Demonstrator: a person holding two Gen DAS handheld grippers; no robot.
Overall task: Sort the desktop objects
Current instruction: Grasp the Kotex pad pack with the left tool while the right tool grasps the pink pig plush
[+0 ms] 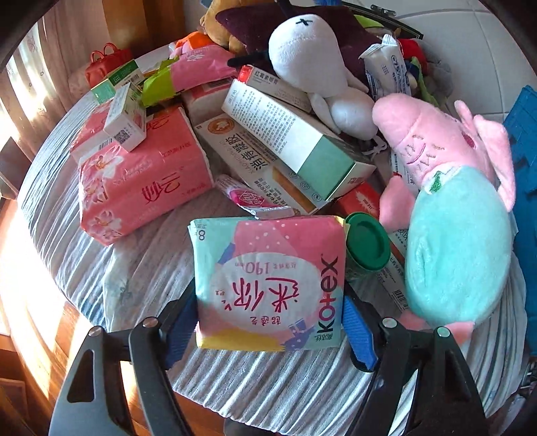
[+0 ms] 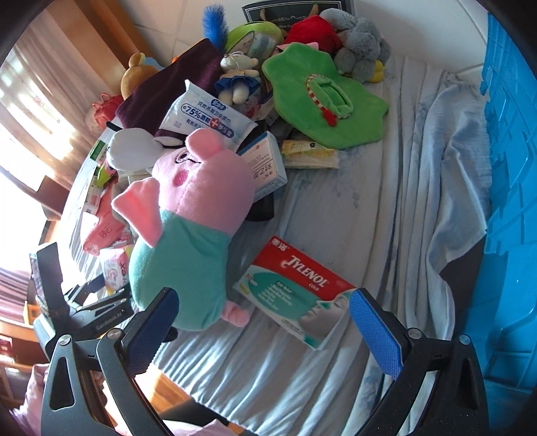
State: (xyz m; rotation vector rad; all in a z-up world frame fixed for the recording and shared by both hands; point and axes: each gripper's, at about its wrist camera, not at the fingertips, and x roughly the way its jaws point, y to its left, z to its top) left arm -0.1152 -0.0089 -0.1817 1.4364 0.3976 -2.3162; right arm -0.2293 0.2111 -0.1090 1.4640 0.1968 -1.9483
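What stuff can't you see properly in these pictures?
- Left wrist view: the green-lidded jar is half hidden behind the Kotex pack.
- Left wrist view: the blue crate is cut off by the right edge.
- Right wrist view: the black thing is mostly covered by the pig plush and a box.
- Right wrist view: the dark framed sign is cut off at the top, lettering too small.

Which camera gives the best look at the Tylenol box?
The right wrist view. The Tylenol box lies there on the striped cloth between the open fingers of the right gripper, its red and teal printed face fully readable. In the left wrist view I cannot pick it out.
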